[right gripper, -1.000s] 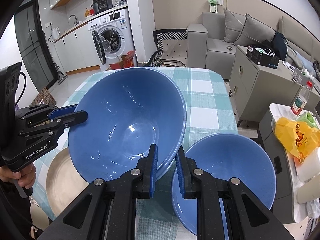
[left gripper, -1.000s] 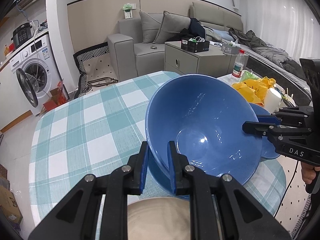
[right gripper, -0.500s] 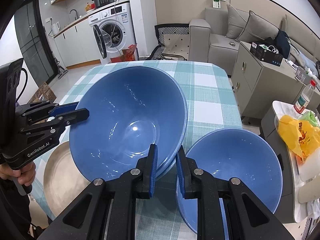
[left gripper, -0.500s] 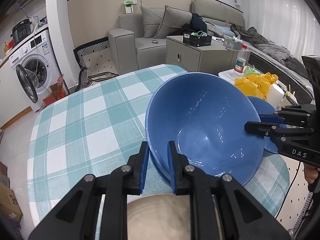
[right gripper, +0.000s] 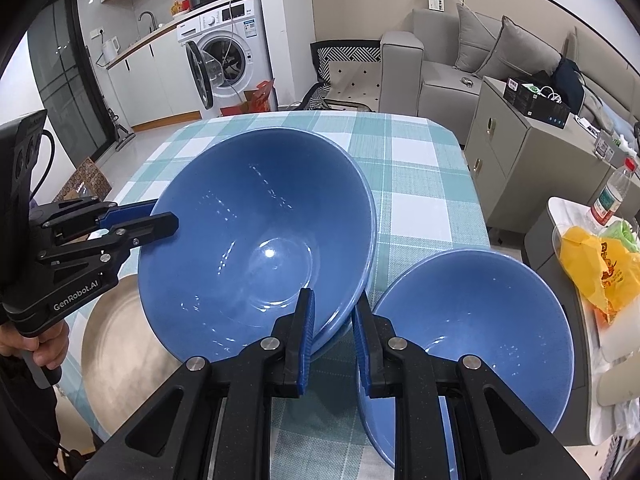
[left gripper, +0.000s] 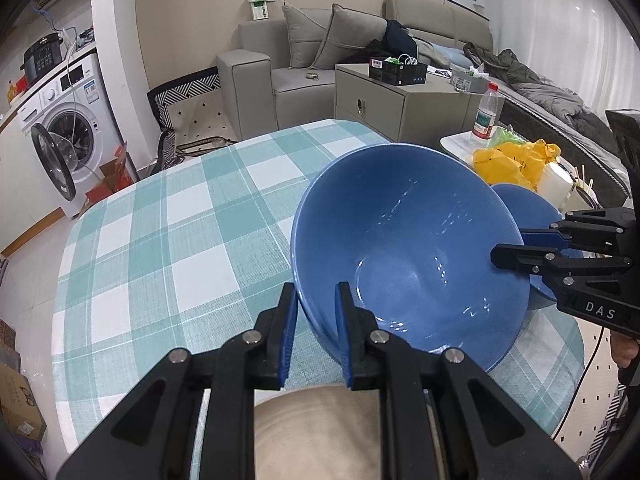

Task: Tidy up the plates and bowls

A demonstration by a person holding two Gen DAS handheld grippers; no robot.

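Almost no move since before: big bowl [right gripper: 256, 240] held tilted above counter [left gripper: 160, 240], left gripper [left gripper: 316, 320] and right gripper [right gripper: 332, 332] fingers pinching opposite rims for balance, small bowl [right gripper: 472, 320] just beside.

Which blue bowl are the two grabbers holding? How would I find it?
Find the table with the teal checked cloth. Two blue bowls are there, by a tan plate. It's the big bowl, tilted, its rim pinched by the left gripper and right gripper; the smaller bowl sits untouched.
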